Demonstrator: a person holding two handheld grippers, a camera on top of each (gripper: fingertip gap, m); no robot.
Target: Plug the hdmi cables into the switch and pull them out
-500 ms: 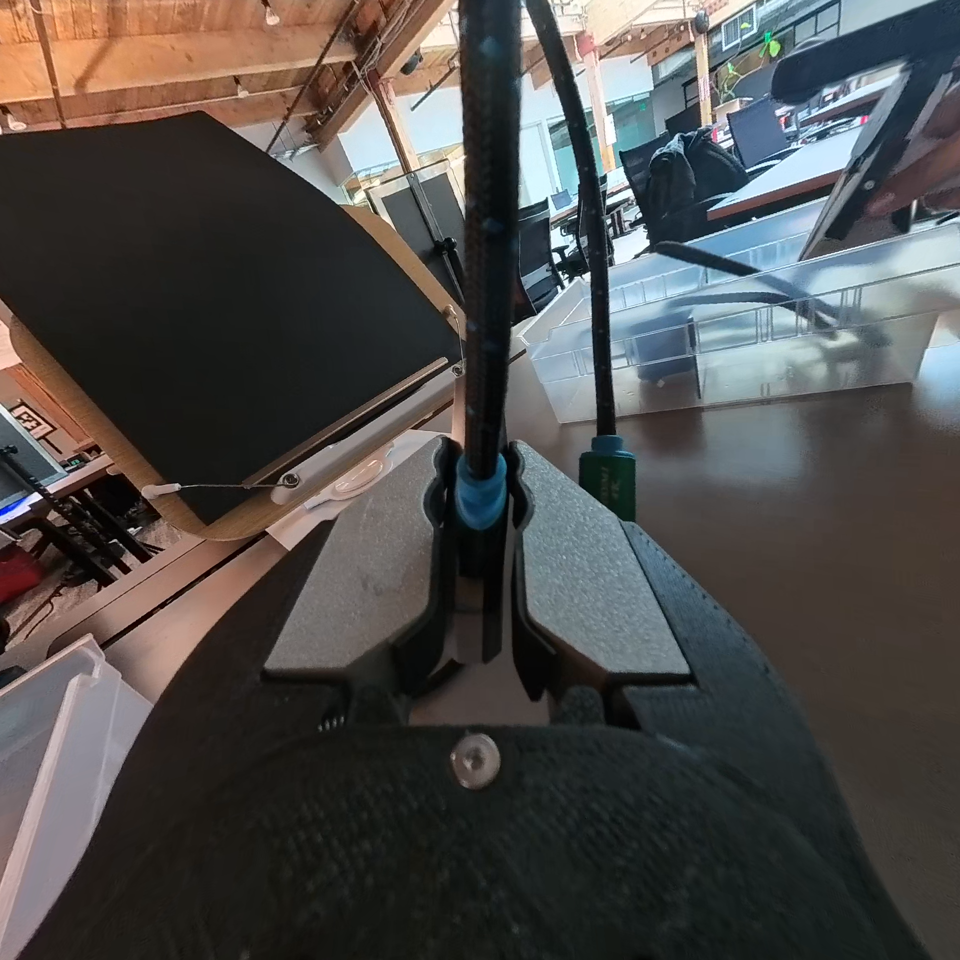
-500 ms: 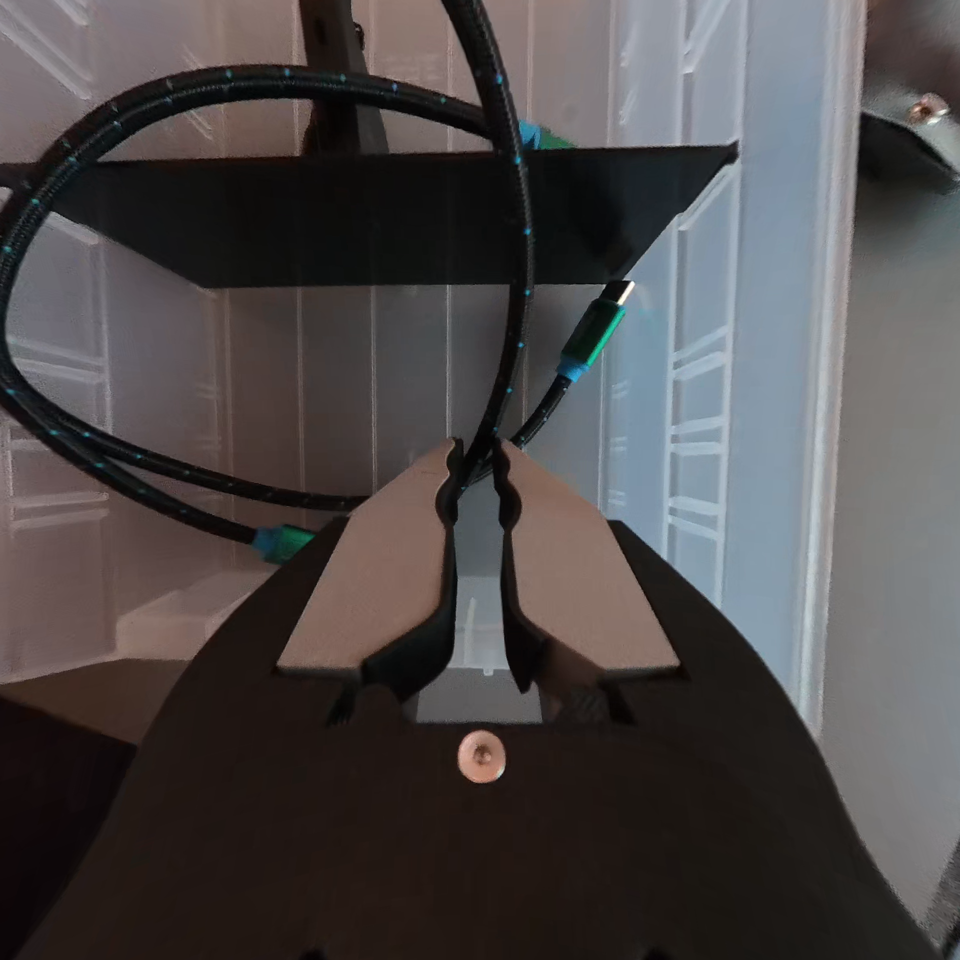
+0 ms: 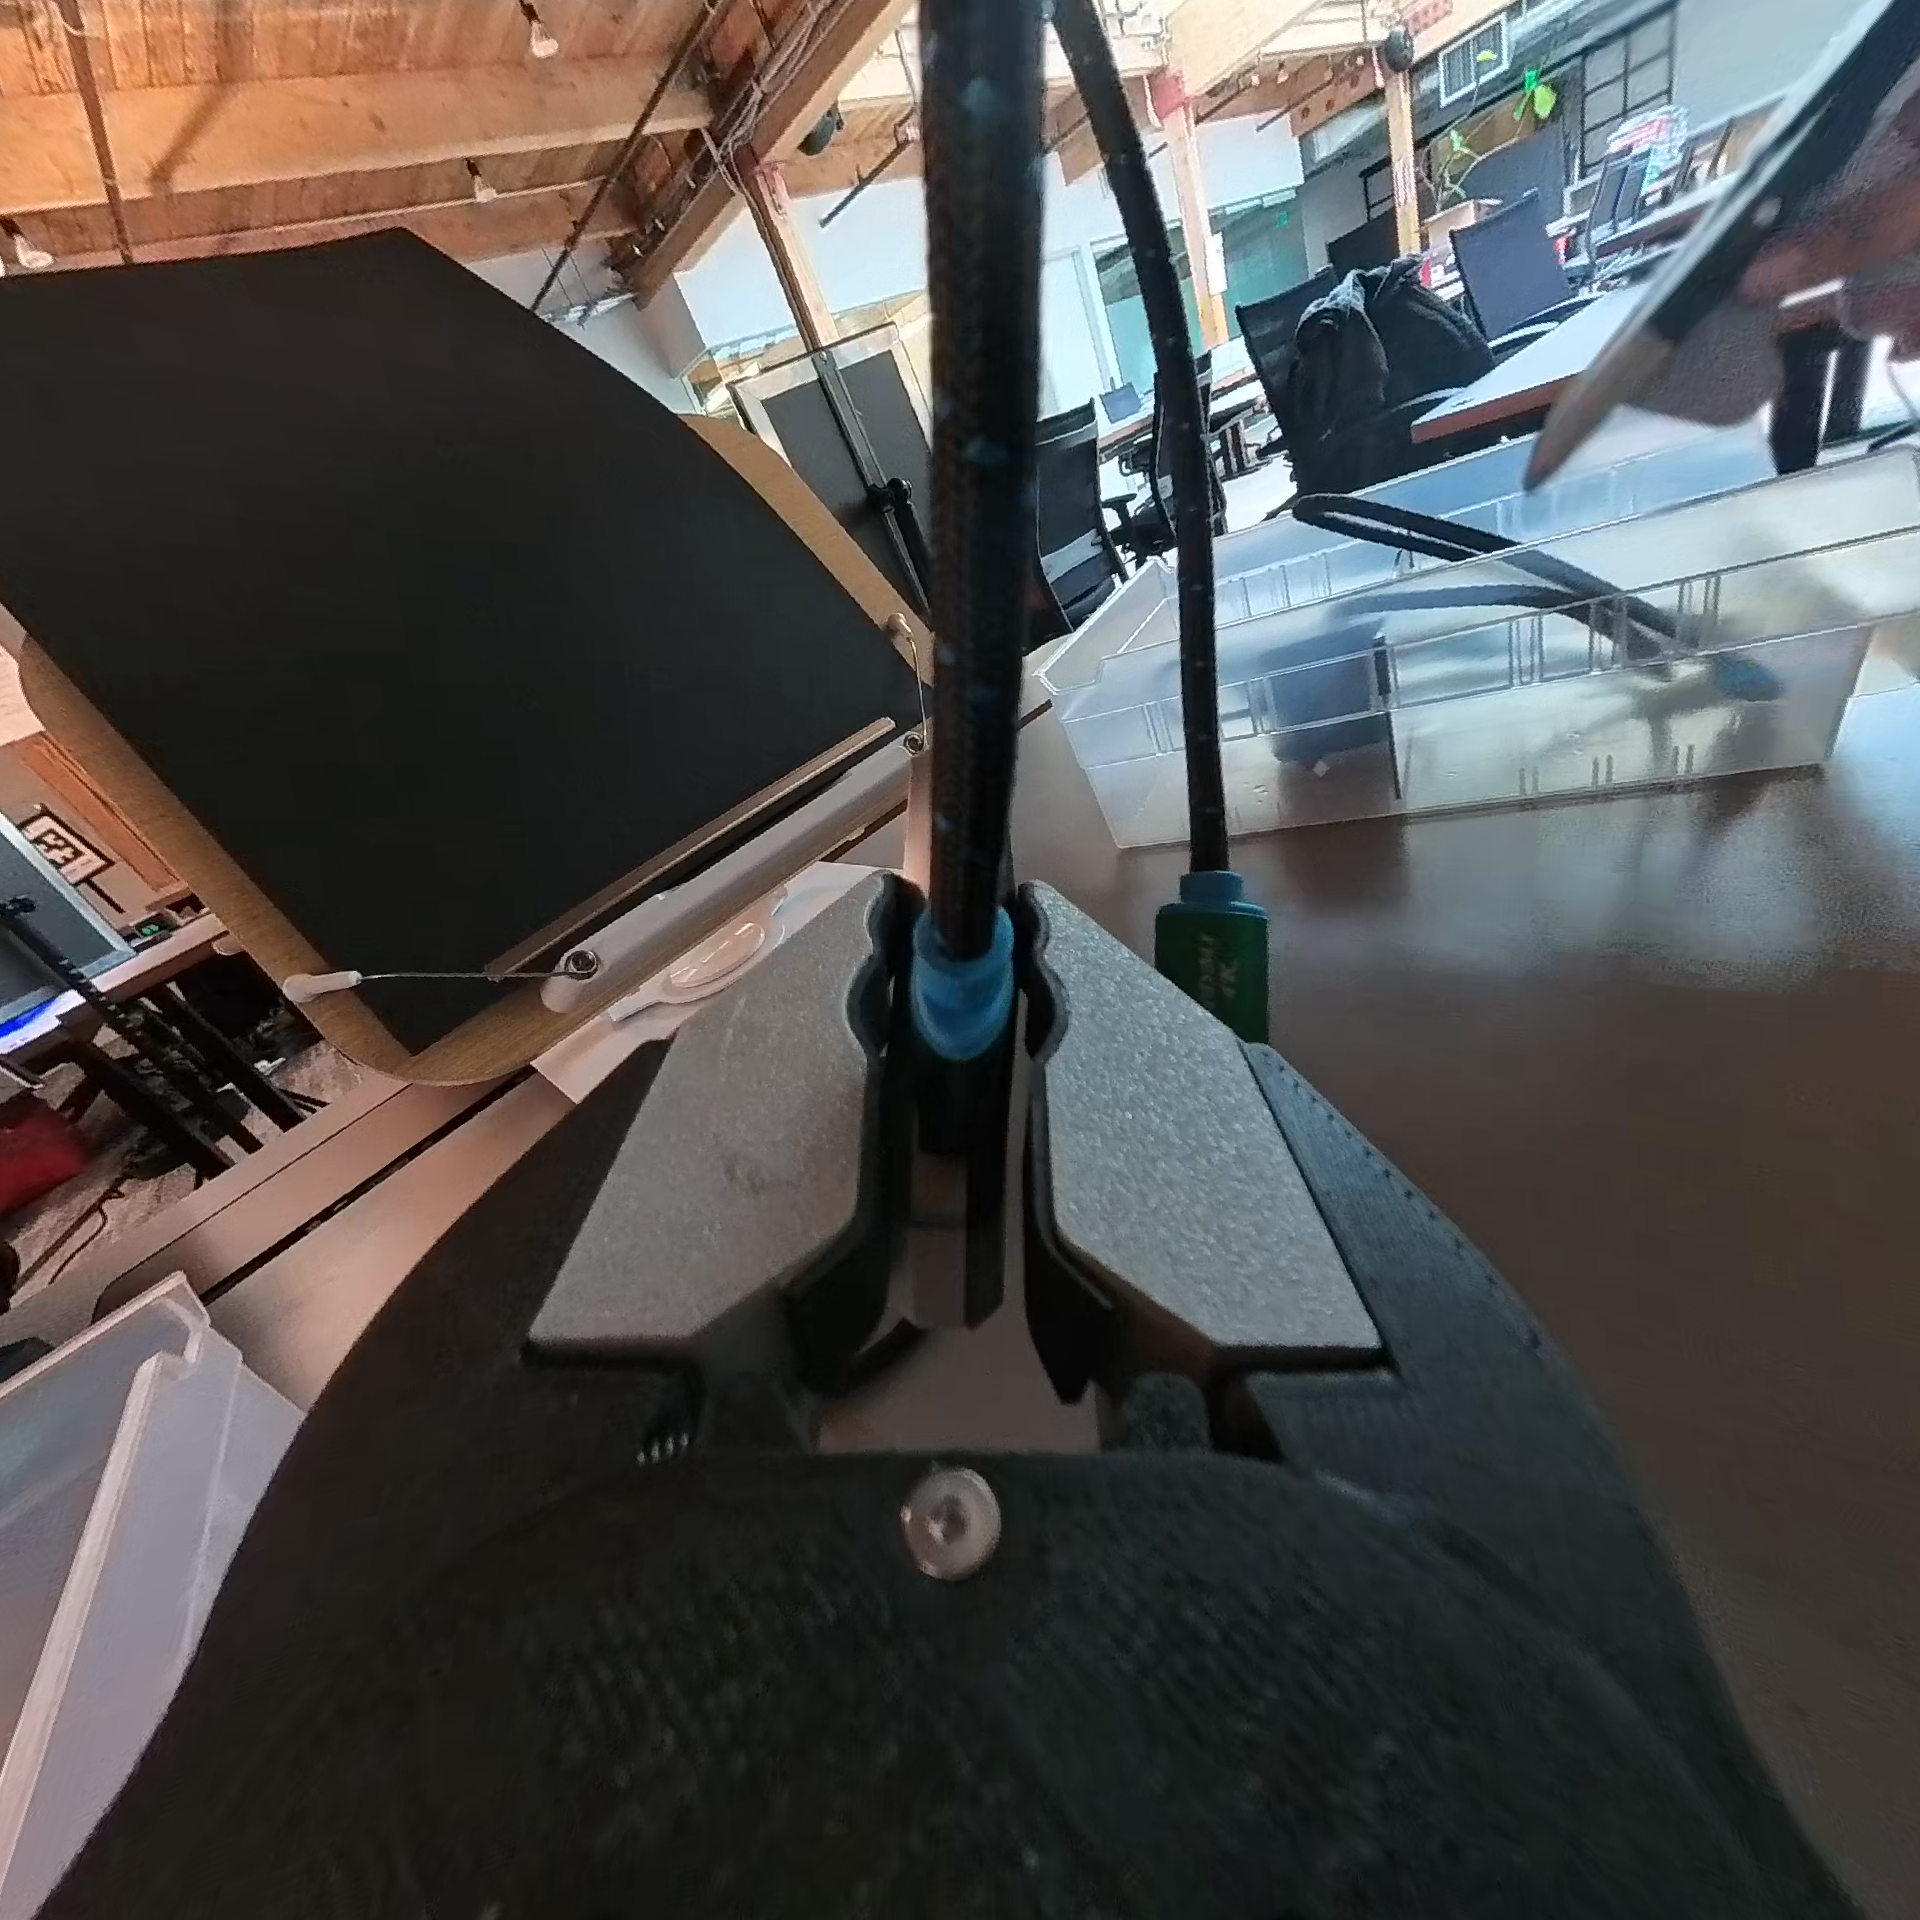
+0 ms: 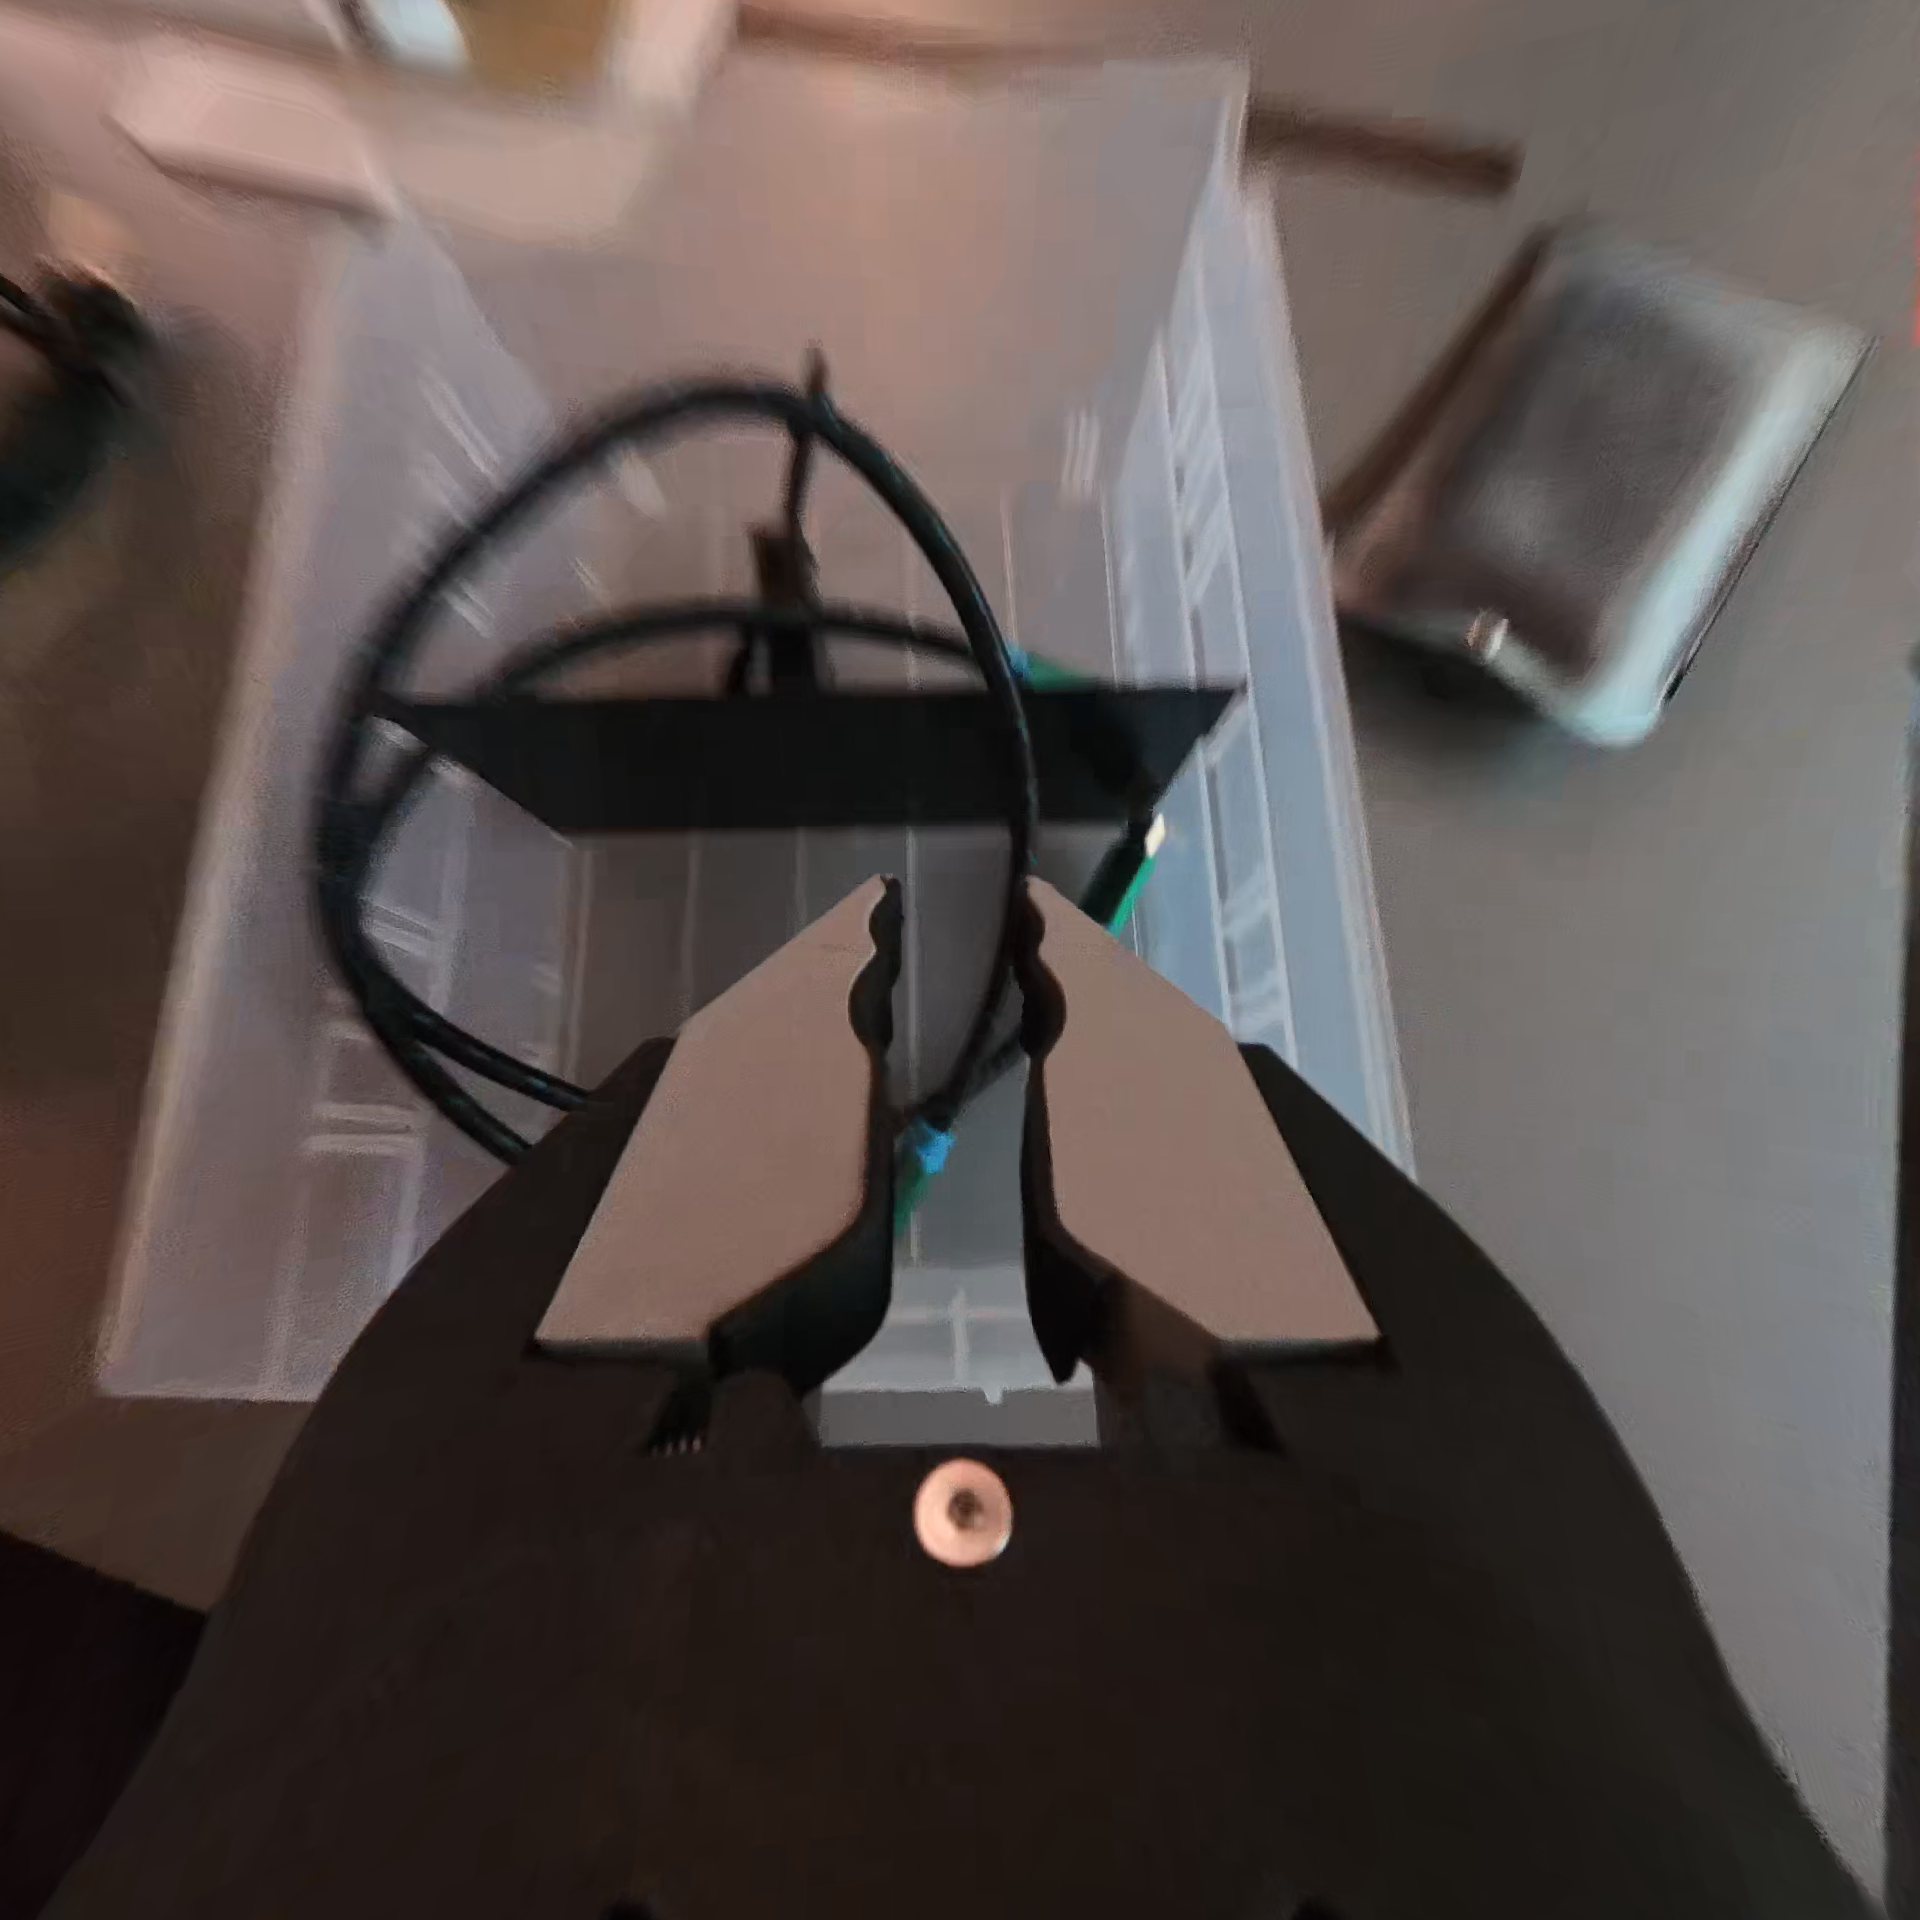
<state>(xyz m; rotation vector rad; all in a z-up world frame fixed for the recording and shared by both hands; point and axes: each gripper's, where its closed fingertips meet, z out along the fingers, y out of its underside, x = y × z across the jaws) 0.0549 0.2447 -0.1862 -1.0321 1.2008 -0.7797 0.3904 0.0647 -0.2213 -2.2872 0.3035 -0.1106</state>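
On the worktop (image 3: 1558, 1195): a clear plastic bin (image 3: 1455, 727) stands past my left gripper, with dark cable ends lying inside it.
My left gripper (image 3: 961, 914): it pinches the plug end of a black braided HDMI cable (image 3: 971, 520) at its blue collar (image 3: 958, 987); both pads press on the plug, and the cable rises straight up out of view.
Second plug: a green plug (image 3: 1214, 961) with a blue collar hangs just beside my left gripper's right finger, its own braided cable running upward too.
My right gripper (image 4: 961, 914): its fingers stand spread above the bin (image 4: 1247, 520); a thin stretch of black cable (image 4: 1013, 727) runs along the inner face of the right finger, and the left pad is clear of it.
In the bin, from the right wrist view: a black flat-topped box (image 4: 790, 758), which I take for the switch, lies across the bin with cable loops around it and a green connector (image 4: 1127, 873) near its right end.
Beyond the bin: a blurred grey device (image 4: 1590, 468) lies on the worktop.
Left side: a large black board (image 3: 364, 623) leans tilted beside the worktop.
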